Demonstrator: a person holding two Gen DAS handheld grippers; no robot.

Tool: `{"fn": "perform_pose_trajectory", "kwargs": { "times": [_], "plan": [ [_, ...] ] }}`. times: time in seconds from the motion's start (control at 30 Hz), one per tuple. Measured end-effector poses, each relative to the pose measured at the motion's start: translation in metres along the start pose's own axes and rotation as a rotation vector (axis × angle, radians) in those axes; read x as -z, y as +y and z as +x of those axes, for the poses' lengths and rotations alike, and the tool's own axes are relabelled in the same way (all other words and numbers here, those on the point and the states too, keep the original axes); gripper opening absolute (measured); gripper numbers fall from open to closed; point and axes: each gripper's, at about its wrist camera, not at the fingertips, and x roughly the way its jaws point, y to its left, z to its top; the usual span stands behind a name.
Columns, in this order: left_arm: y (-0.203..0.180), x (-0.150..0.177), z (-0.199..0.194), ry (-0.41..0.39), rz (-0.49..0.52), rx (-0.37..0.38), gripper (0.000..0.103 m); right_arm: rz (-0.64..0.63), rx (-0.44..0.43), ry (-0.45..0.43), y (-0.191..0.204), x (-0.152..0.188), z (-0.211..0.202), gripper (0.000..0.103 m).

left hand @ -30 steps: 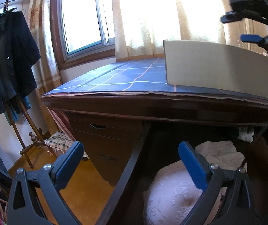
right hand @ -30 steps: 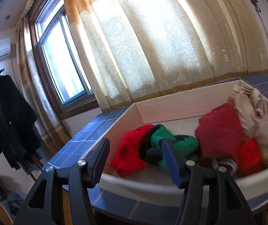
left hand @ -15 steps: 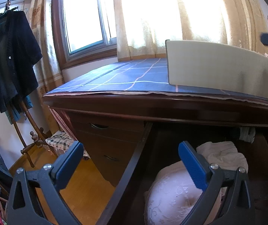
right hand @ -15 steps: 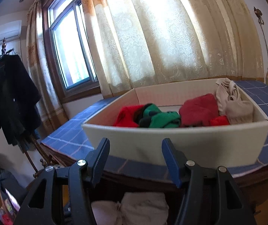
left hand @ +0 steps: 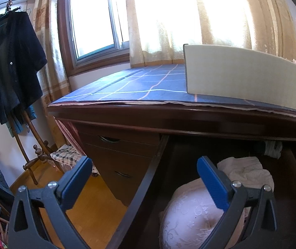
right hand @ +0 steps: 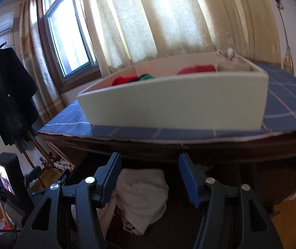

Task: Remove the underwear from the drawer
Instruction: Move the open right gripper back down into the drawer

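The right claw [right hand: 149,179] is spread with nothing between its pads, aimed down into the open drawer [left hand: 148,178] under the tabletop [right hand: 282,105]. Just below and ahead of it lies the white underwear [right hand: 141,188], a crumpled heap. The left claw [left hand: 144,184] is also spread and empty, with its left pad out past the drawer's side rail and its right pad over a lacy pink garment [left hand: 191,215].

Risks, as I judge them: the right claw could knock the tabletop's dark front edge just above it. It could also pinch only a loose fold, so the cloth slips free, or catch 2 garments at once, since the heap's layers are hard to tell apart.

The right view alone shows inside the white box [right hand: 172,101] above the claw: red and green clothes. The left view alone shows the pink garment and the small drawers to the left.
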Motion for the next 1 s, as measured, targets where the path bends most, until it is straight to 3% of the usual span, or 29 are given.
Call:
{"fn": "perform_pose_trajectory", "kwargs": {
  "times": [0.4,1.0],
  "plan": [
    [-0.002,0.0,-0.001,0.0,0.015,-0.011,0.103,0.084,-0.007,0.098,-0.019,0.035,0.011,0.06],
    [-0.003,0.001,-0.001,0.003,0.014,-0.001,0.103,0.053,-0.011,0.178,-0.01,0.04,0.028,0.06]
  ]
}}
